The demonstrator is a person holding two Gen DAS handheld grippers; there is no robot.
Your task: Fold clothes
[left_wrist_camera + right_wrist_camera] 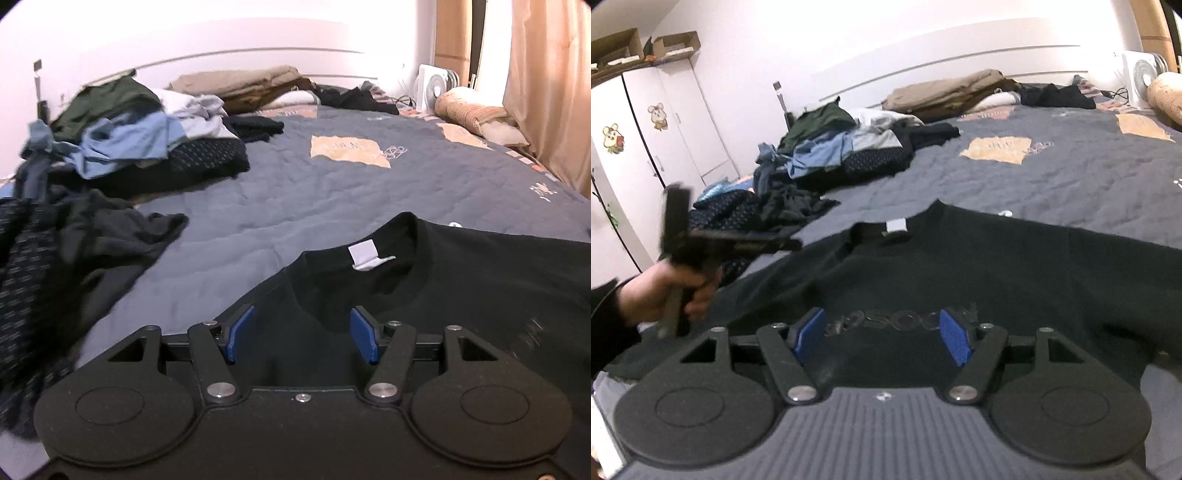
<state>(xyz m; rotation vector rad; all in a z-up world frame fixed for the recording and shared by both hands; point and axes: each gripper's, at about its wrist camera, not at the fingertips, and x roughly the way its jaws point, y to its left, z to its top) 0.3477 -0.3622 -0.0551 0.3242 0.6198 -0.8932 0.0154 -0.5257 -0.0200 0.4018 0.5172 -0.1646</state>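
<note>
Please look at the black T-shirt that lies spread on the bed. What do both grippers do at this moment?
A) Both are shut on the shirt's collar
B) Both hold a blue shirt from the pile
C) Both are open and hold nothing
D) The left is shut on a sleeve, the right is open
C: the left gripper and the right gripper each show their blue pads spread apart, with only the black T-shirt lying flat beyond them and nothing pinched.

Black sweatshirt [461,288] spread flat near the front of the bed, ribbed neckline turned to the far side, white label [364,254] seen inside the collar, pale lettering across the chest, heap of unfolded clothes [122,147] piled far left
</note>
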